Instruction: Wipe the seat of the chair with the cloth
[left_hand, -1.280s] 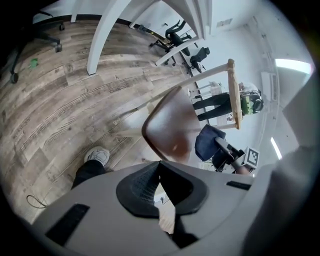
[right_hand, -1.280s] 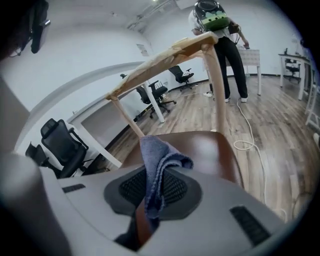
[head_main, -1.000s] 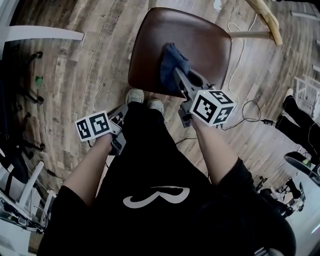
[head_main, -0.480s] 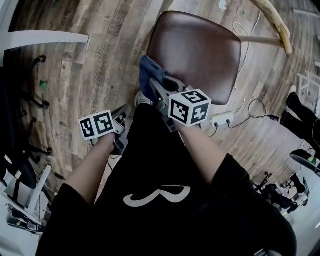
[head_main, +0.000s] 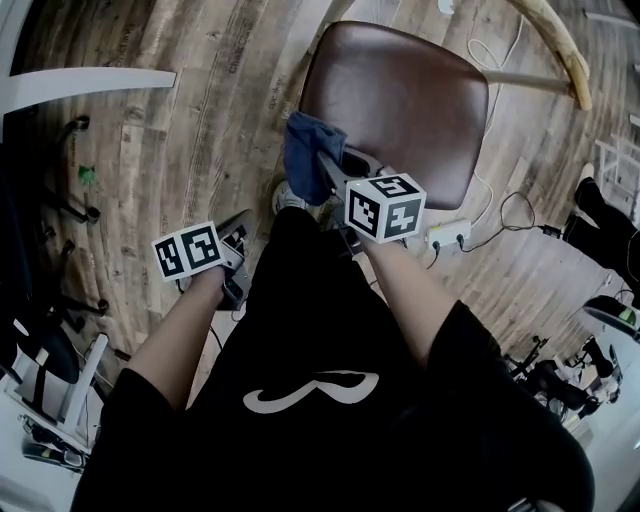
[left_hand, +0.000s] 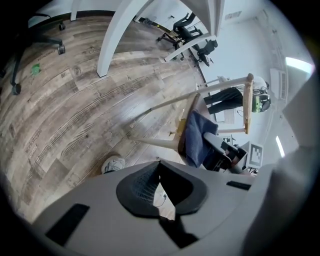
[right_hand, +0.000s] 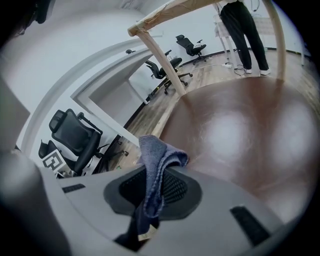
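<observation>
The chair's brown seat (head_main: 400, 100) lies ahead of me in the head view, and it fills the right gripper view (right_hand: 240, 130). My right gripper (head_main: 325, 165) is shut on the blue cloth (head_main: 305, 155), which rests at the seat's near left edge. In the right gripper view the cloth (right_hand: 157, 160) stands pinched between the jaws of the right gripper (right_hand: 152, 192). My left gripper (head_main: 240, 232) hangs low at the left, away from the chair, over the floor. In its own view the left gripper (left_hand: 160, 190) has its jaws together on nothing, and the cloth (left_hand: 196, 137) shows beyond.
The chair's pale wooden backrest (head_main: 555, 45) curves at the far right. A power strip with cables (head_main: 445, 235) lies on the wooden floor by the seat. My shoes (head_main: 290, 195) stand at the seat's near edge. Office chair bases (head_main: 60, 200) and a white beam (head_main: 90, 78) are at the left.
My right gripper dragged the cloth from the middle of the seat toward me and left, to the near left edge. The left gripper stayed put.
</observation>
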